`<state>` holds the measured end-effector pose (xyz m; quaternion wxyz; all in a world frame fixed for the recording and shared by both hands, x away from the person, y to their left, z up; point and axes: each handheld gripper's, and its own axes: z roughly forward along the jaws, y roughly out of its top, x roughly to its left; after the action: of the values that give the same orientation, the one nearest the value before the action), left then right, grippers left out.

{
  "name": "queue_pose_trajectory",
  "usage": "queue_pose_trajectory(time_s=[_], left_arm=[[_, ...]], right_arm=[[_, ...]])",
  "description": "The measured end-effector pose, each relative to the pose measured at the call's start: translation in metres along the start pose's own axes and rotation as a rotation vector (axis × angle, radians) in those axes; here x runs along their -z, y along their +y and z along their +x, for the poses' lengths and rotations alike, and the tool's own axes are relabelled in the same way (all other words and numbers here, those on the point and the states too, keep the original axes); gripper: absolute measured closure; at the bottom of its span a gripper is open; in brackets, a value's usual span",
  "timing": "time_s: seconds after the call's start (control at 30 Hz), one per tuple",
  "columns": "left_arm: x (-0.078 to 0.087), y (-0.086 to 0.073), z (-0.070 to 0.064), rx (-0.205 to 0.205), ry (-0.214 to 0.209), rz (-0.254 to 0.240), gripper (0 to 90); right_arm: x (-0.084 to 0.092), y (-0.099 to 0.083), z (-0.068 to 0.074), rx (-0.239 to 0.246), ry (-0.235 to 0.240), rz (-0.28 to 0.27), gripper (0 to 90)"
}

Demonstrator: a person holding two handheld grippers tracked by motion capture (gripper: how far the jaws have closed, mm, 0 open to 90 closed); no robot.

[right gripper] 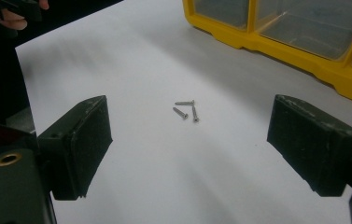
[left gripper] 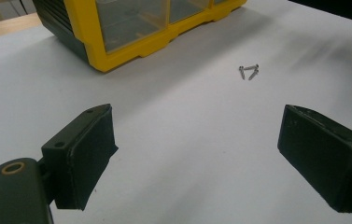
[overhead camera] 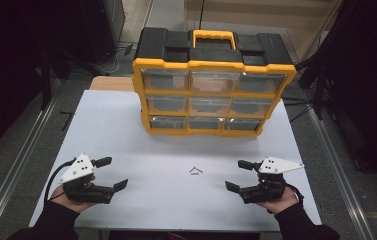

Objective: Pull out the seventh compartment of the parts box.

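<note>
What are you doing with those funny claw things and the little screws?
A person sits at a white table with a gripper in each hand. The left gripper and the right gripper both rest low near the table's front edge, open and holding nothing. Three small screws lie loose on the table between them, untouched. Behind the screws stands a yellow and black organizer with clear drawers, all pushed in as far as can be seen.
</note>
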<state>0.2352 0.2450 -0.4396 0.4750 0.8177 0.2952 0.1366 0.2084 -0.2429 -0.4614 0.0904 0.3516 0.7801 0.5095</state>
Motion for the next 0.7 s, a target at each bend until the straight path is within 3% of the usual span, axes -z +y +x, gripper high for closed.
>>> queue_pose_trajectory(time_s=[0.4,0.7], left_arm=[[-0.002,0.003,0.001,-0.003,0.007,0.008,10.8],[-0.010,0.016,0.006,0.013,0.016,-0.020,10.8]], right_arm=[[-0.001,-0.001,-0.001,0.005,-0.006,0.029,16.4],[-0.003,-0.002,-0.001,0.014,-0.007,0.037,17.1]])
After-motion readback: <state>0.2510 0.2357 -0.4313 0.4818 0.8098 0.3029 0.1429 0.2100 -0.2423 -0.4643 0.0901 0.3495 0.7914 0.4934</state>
